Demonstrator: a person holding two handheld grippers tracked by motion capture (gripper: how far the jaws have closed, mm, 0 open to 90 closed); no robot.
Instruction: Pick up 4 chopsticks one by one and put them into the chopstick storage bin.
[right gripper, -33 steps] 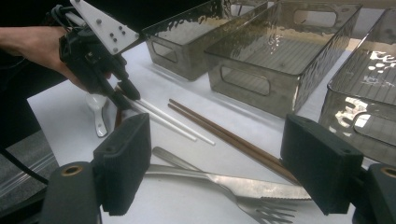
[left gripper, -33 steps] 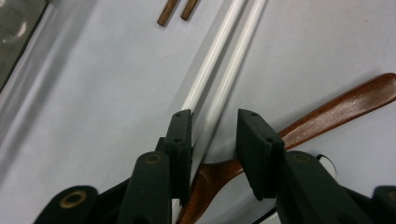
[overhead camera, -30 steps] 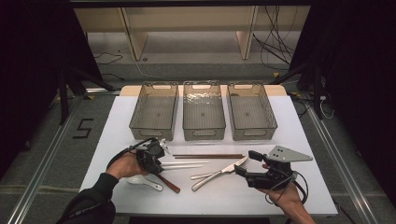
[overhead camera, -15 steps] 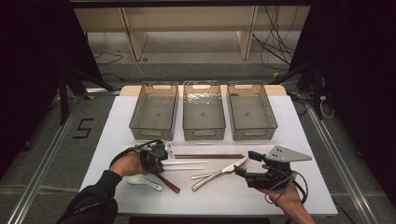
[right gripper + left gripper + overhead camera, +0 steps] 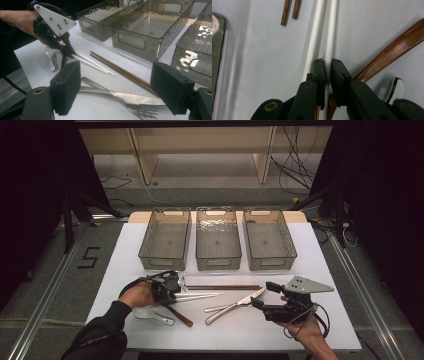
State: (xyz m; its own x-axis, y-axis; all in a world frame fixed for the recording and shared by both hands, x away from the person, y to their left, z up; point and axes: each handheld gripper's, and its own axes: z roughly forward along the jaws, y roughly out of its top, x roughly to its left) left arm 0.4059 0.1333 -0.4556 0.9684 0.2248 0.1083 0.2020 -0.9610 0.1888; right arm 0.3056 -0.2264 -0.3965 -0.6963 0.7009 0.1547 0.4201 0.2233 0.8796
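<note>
The left gripper (image 5: 325, 72) has its jaws pinched on one of the two white chopsticks (image 5: 329, 37), near its thick end, with the twin stick just outside the left pad. From that grip the pair runs straight ahead along the jaws' own line (toward the table's right in the high view), lying beside the brown chopsticks (image 5: 222, 287). The right gripper (image 5: 264, 295) stands wide open and empty over the knife and fork (image 5: 125, 97), so the left hand is plainly the nearer one.
</note>
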